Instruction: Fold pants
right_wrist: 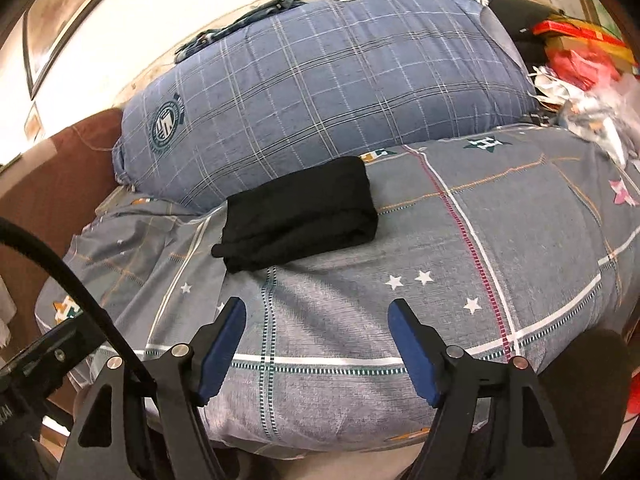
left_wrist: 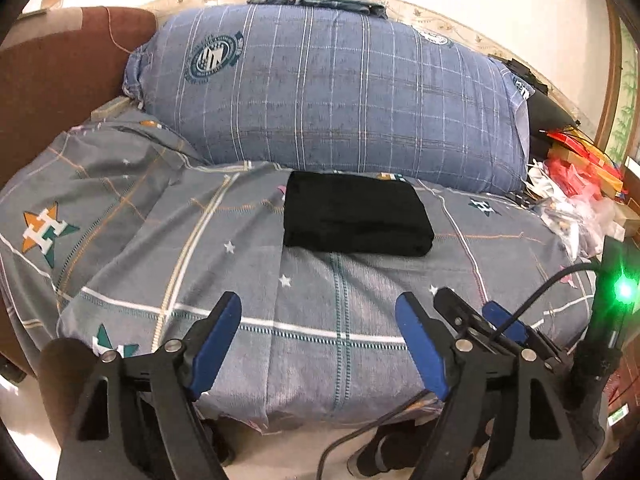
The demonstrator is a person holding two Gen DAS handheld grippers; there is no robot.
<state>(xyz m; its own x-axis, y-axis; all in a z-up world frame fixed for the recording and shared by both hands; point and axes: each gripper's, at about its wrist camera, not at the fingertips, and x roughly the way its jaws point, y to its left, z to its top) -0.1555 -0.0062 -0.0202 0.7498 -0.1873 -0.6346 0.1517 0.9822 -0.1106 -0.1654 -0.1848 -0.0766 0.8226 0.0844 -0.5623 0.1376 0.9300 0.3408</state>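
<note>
Nearest to the camera in the left wrist view, the left gripper (left_wrist: 318, 312) has its two blue-padded fingers (left_wrist: 218, 340) spread apart, and nothing is between them. It hangs over the near edge of the bed cover (left_wrist: 340, 320), a grey sheet with white lines, small stars and star-shaped letter marks. At about 3 o'clock from it, the right gripper (left_wrist: 476, 312) comes into the same picture, with a black cable and a green light (left_wrist: 624, 290) just beside it.

In the right wrist view, the right gripper (right_wrist: 318, 312) is also spread apart and holds nothing. Its blue fingers (right_wrist: 410, 350) stand above the grey bed cover (right_wrist: 520, 240). A thick black cable (right_wrist: 72, 280) crosses the picture at about 9 o'clock.

Farther on, at 12 o'clock from the left gripper, the pants (left_wrist: 356, 214) lie on the cover as a black, folded, nearly rectangular bundle. Both grippers are apart from them. In the right wrist view the pants (right_wrist: 298, 214) are at about 11 o'clock, and the layered open edges are on the side toward 8 o'clock.

Just behind the pants lies a big blue checked pillow (left_wrist: 332, 92) with a round badge print; the far edge of the pants is very near it. Dark clothing (left_wrist: 316, 0) rests on top of the pillow at 12 o'clock. At 2 o'clock there is a heap of red and white bags (left_wrist: 572, 184), and at 10 o'clock a brown headboard (left_wrist: 60, 80).
</note>
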